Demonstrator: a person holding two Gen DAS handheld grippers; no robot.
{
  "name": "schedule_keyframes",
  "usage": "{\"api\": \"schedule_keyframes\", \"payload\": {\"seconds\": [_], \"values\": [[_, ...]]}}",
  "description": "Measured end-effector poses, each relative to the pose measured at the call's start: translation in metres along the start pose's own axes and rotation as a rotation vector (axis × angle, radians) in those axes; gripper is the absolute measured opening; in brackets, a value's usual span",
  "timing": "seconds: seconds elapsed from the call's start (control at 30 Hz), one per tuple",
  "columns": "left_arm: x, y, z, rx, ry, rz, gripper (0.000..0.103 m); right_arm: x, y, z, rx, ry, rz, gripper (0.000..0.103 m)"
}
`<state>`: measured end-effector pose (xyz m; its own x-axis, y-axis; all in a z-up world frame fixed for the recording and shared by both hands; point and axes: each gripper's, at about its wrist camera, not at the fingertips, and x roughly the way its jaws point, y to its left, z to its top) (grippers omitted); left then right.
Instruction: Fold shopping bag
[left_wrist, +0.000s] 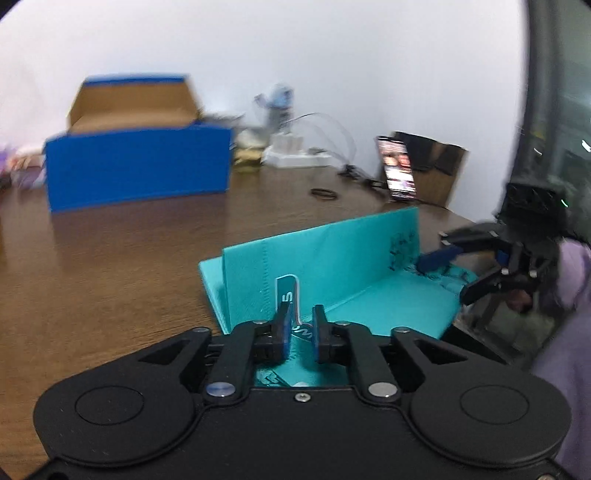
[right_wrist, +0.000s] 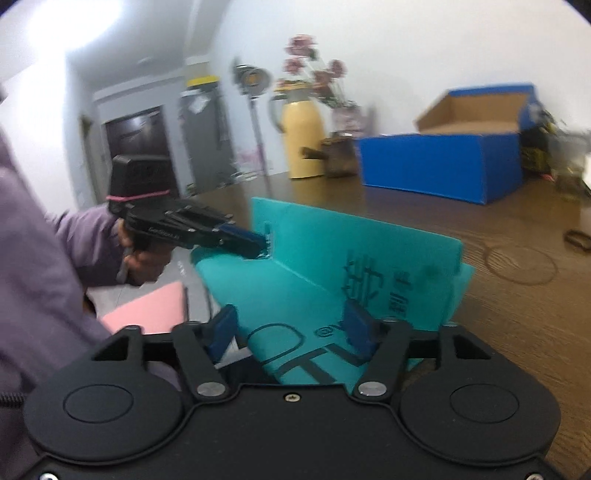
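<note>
1. Shopping bag (left_wrist: 332, 266), teal, lies on the wooden table (left_wrist: 110, 258) at its near edge. One panel lies flat; the other stands up along a crease like a low wall. Printed lettering shows on both panels in the right wrist view.

2. Left gripper (left_wrist: 300, 325): your jaws sit a little apart over the bag's near end, with the white-trimmed handle strap (left_wrist: 286, 291) rising between them. From this view you hold nothing firmly. In the right wrist view the same gripper's blue fingertips press at the end of the standing panel. Whether they pinch the cloth, I cannot tell.

3. Right gripper (right_wrist: 291, 332): jaws wide apart, straddling the flat panel's other end, not clamped on it. Likely you are staged at both ends so the fold lands square.

4. Judgement: fold is midway. The raised panel wants laying over and pressing flat.

5. Surroundings: a blue cardboard box (left_wrist: 136, 162), lid open, stands well behind the bag. A phone (left_wrist: 399, 170) leans upright farther right. Both are well clear of the fold. A purple sleeve (right_wrist: 40, 258) shows at the left edge.
</note>
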<state>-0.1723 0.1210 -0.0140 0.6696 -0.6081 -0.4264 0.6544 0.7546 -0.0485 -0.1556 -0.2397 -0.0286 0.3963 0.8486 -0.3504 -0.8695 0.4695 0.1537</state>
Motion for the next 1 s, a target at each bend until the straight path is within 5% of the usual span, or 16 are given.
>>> {"api": "schedule_keyframes", "payload": {"seconds": [0.03,0.1,0.17,0.27,0.6,0.77,1.0], "values": [[-0.002,-0.004,-0.002,0.043,-0.012,0.012,0.038,0.002,0.003,0.001,-0.019,0.002,0.002,0.079],[-0.006,-0.009,-0.002,0.092,-0.018,-0.010,0.080,0.003,0.008,0.001,-0.058,0.006,0.003,0.081],[-0.011,-0.016,-0.003,0.170,-0.037,-0.022,0.087,0.004,0.009,0.001,-0.085,0.008,0.003,0.081],[-0.014,-0.029,-0.009,0.273,-0.067,0.012,0.080,0.002,0.011,0.001,-0.109,0.013,-0.004,0.073],[-0.017,-0.035,-0.026,0.287,-0.097,-0.019,0.077,0.000,0.005,-0.003,-0.118,-0.008,-0.002,0.069],[-0.020,-0.054,-0.036,0.600,-0.053,-0.063,0.078,0.005,0.016,0.000,-0.221,0.034,-0.040,0.070],[-0.006,-0.023,-0.025,0.416,-0.039,-0.062,0.064,0.000,0.006,0.003,-0.178,0.044,-0.002,0.066]]}}
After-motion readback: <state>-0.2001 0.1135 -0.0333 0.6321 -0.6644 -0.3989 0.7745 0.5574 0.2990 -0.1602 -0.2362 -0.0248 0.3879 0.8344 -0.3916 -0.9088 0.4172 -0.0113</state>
